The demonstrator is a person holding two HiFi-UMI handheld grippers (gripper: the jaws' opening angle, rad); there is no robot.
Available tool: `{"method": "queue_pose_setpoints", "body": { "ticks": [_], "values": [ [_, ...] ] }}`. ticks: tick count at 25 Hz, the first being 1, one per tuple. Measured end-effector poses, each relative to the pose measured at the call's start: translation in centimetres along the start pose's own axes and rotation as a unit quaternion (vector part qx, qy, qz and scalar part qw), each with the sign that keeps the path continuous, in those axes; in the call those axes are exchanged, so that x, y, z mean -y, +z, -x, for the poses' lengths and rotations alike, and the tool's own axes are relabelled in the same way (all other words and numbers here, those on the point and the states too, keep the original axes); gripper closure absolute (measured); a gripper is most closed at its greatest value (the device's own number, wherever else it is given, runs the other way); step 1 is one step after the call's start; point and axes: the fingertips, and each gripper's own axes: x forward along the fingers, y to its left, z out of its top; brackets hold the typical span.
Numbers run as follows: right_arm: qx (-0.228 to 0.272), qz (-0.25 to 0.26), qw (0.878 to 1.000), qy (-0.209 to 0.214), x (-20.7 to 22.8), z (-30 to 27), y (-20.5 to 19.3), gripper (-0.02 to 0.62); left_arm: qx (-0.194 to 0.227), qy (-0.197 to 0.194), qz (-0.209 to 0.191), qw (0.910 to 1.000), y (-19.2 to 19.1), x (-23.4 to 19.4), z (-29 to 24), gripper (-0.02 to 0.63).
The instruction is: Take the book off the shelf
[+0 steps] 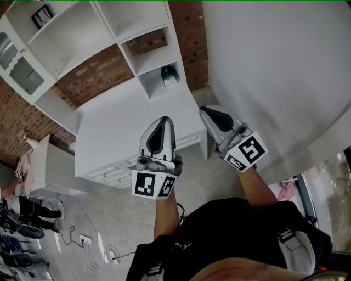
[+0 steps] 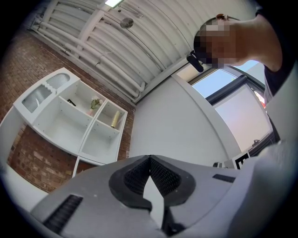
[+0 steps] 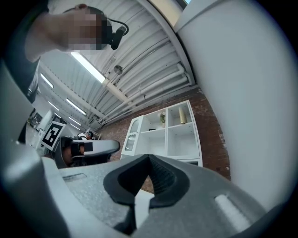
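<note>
Left gripper (image 1: 164, 121): your fingers are pressed together, tips meeting, with nothing between the ribbed pads (image 2: 135, 177). Only bare grey wall shows past them in the left gripper view.

Right gripper (image 1: 205, 111): its fingers are likewise closed tip to tip, with nothing pinched.

You hold both grippers side by side but apart, above the near edge of a white table (image 1: 118, 129).

The white shelf unit (image 1: 156, 59) stands against the brick wall (image 1: 96, 74), ahead of both sets of fingertips and well apart from them.

Task thing: a teal-and-white object (image 1: 170, 76) sits in the low open cubby just beyond your left fingertips, across the table top. It is too small to confirm as the book, and no other book can be made out for certain.

Higher cubbies, well beyond the fingers:
- a yellowish cylinder (image 2: 115, 120)
- a small plant-like item (image 2: 94, 104) in the cubby beside it
- a dark framed piece (image 1: 42, 16) on an upper shelf

No finger touches the shelf, the table or any object.
</note>
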Motion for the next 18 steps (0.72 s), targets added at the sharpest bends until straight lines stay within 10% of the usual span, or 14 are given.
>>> {"method": "queue_pose_setpoints", "body": {
  "ticks": [18],
  "values": [
    [0.022, 0.031, 0.999, 0.002, 3.2, -7.4, -1.9, 0.594, -0.005, 0.007, -0.023, 0.9997, -1.5, -7.8, -4.0, 0.607]
  ]
}}
